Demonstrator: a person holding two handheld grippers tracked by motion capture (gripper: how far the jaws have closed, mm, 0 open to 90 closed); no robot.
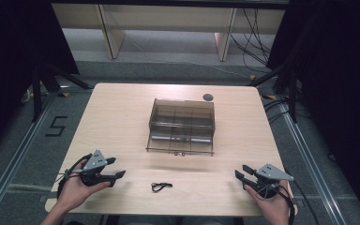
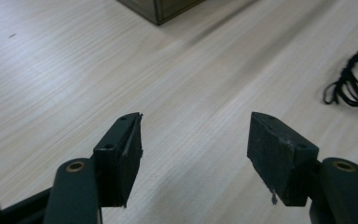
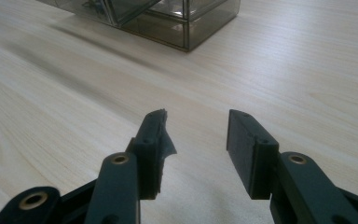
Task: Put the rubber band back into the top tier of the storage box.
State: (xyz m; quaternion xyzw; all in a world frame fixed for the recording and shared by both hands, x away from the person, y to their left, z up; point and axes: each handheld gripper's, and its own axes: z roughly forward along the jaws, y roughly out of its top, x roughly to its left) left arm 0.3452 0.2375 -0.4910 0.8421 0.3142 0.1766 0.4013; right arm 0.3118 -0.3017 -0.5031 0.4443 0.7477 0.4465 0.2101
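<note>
A smoky see-through plastic box (image 1: 182,125) with compartments stands in the middle of the wooden table (image 1: 122,117), its front drawer pulled out toward me. A small black looped cord (image 1: 161,186) lies on the table near the front edge; in the left gripper view the cord (image 2: 347,86) lies at the right. My left gripper (image 1: 116,168) rests at the front left in a hand, jaws open and empty (image 2: 196,135). My right gripper (image 1: 241,171) rests at the front right in the other hand, jaws open with nothing between them (image 3: 196,133). The box corner (image 3: 186,23) shows ahead of it.
A dark round cable hole (image 1: 208,97) sits near the table's far right edge. Black curtains hang on both sides, and cables run on the floor (image 1: 258,47) behind the table. Light wooden furniture legs (image 1: 112,37) stand beyond.
</note>
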